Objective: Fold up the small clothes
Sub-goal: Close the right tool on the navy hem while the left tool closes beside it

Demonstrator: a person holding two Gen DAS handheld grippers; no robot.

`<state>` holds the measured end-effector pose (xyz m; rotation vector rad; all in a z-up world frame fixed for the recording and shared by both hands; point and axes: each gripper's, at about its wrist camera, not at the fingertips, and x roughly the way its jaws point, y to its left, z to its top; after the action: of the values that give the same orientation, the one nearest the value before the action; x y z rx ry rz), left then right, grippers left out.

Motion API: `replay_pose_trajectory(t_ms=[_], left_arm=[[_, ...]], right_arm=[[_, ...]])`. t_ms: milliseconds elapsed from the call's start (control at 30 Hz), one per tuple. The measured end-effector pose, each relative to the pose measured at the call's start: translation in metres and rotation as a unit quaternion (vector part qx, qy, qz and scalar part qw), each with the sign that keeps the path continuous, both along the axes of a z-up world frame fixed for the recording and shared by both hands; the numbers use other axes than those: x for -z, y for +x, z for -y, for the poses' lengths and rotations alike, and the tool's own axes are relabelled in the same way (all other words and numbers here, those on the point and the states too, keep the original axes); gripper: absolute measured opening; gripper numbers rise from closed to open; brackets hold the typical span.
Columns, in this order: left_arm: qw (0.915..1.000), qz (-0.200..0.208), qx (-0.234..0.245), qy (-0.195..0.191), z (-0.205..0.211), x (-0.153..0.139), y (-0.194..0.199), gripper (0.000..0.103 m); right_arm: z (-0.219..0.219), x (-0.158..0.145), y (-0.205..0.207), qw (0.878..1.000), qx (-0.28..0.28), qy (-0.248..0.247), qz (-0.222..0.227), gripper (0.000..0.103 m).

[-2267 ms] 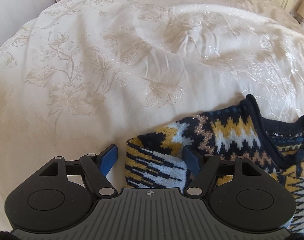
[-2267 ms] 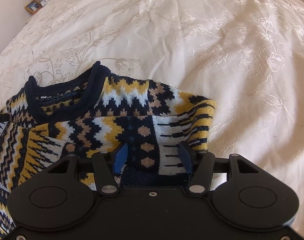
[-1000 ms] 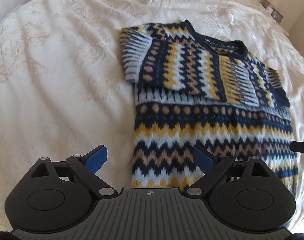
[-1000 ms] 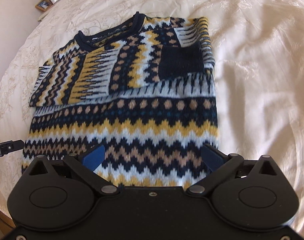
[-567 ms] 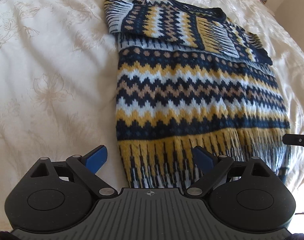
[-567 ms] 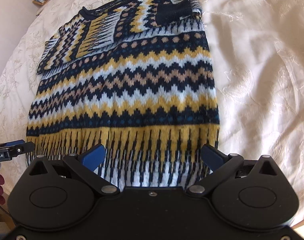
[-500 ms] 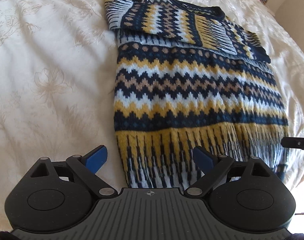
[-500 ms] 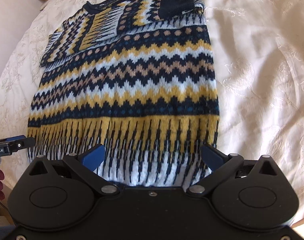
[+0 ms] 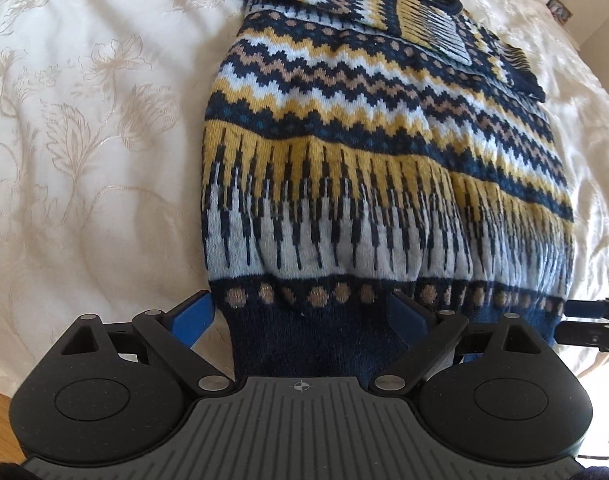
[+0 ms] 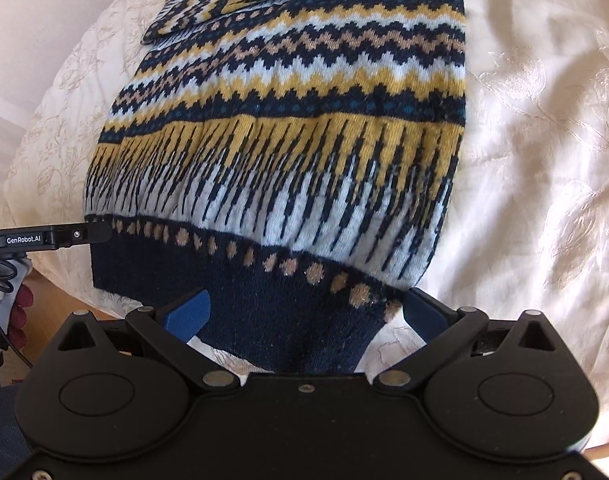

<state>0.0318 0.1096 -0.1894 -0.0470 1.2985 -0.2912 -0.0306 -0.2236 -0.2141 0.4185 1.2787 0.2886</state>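
A knitted sweater (image 9: 384, 152) in navy, yellow, pale blue and tan zigzags lies flat on the bed, sleeves folded across its chest at the far end. Its plain navy hem band (image 9: 304, 340) hangs toward me at the bed's edge. My left gripper (image 9: 306, 314) stands open, its blue fingers straddling the hem's left corner. In the right wrist view the same sweater (image 10: 296, 128) fills the middle, and my right gripper (image 10: 306, 312) is open around the hem's right corner (image 10: 288, 320). Neither pair of pads presses the cloth. The right gripper's tip (image 9: 584, 320) shows at the left view's right edge.
A cream floral bedspread (image 9: 84, 140) covers the bed on both sides of the sweater (image 10: 544, 160). Wooden floor (image 9: 0, 396) shows below the bed's edge. The left gripper's arm (image 10: 44, 236) and a hand in a dark red glove (image 10: 20, 308) sit at the left.
Both grippers have drawn back from the sweater's shoulders down along its body to the hem at the bed's edge. They were shut on the shoulders at first and are open now.
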Motion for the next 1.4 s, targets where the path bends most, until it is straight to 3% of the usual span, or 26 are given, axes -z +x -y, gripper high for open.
replay_pose_trajectory(t_ms=[633, 867, 1133, 1267, 1400], left_arm=[[0.9999, -0.016, 0.005, 0.000, 0.000, 0.033, -0.017, 0.094], [0.9992, -0.021, 0.034, 0.011, 0.010, 0.040, -0.011, 0.102], [0.9992, -0.009, 0.023, 0.031, 0.015, 0.042, -0.011, 0.102], [0.9988, -0.013, 0.028, 0.039, 0.015, 0.039, -0.016, 0.102], [0.9988, -0.017, 0.028, 0.035, 0.013, 0.037, -0.014, 0.094]], right_arm=[[0.007, 0.034, -0.010, 0.999, 0.001, 0.046, -0.017, 0.103], [0.006, 0.040, -0.008, 0.999, 0.001, 0.047, -0.016, 0.103], [0.010, 0.041, -0.018, 0.998, 0.008, 0.054, 0.007, 0.103], [0.005, 0.040, -0.014, 0.999, -0.008, 0.045, -0.003, 0.103], [0.008, 0.040, -0.012, 0.998, -0.014, 0.059, -0.015, 0.103]])
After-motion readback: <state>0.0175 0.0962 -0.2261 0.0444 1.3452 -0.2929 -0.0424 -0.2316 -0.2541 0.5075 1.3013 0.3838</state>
